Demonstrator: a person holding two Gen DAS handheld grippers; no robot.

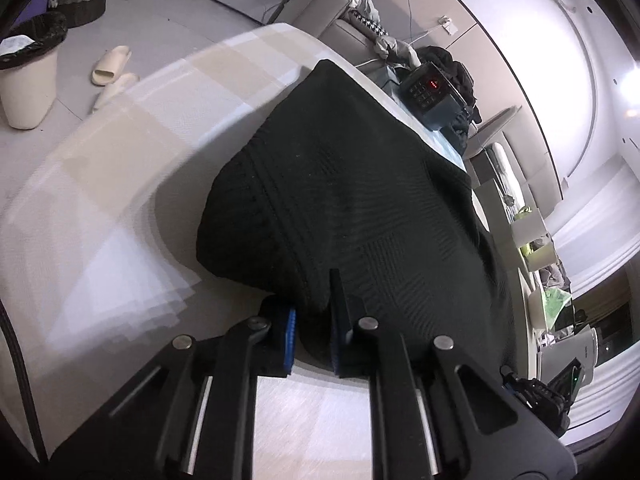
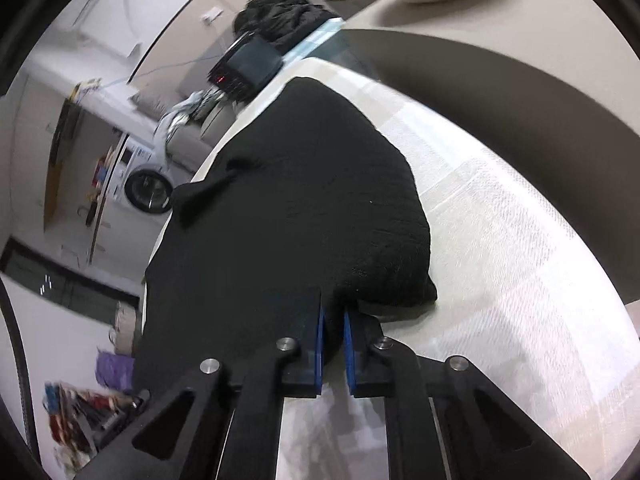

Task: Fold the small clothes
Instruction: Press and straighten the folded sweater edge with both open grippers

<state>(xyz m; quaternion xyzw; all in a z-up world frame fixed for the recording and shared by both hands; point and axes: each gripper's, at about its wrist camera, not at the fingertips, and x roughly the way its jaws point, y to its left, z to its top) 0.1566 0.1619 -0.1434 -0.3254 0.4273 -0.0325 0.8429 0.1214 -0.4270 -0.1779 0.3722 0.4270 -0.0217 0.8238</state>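
A black knitted garment (image 1: 352,200) lies across the pale checked tablecloth (image 1: 120,168). My left gripper (image 1: 314,312) is shut on its near ribbed edge, the cloth pinched between the blue pads. In the right wrist view the same black garment (image 2: 296,200) spreads ahead, one side hanging past the table edge. My right gripper (image 2: 333,312) is shut on its near edge, cloth between the blue-padded fingers (image 2: 319,344). Both grippers hold the near hem close above the table.
A dark device with a red display (image 1: 430,88) stands at the table's far end, also in the right wrist view (image 2: 244,68). A dark clothes pile (image 2: 280,16) lies behind it. A white bin (image 1: 28,80), slippers (image 1: 110,66) and a washing machine (image 2: 146,184) are on the floor.
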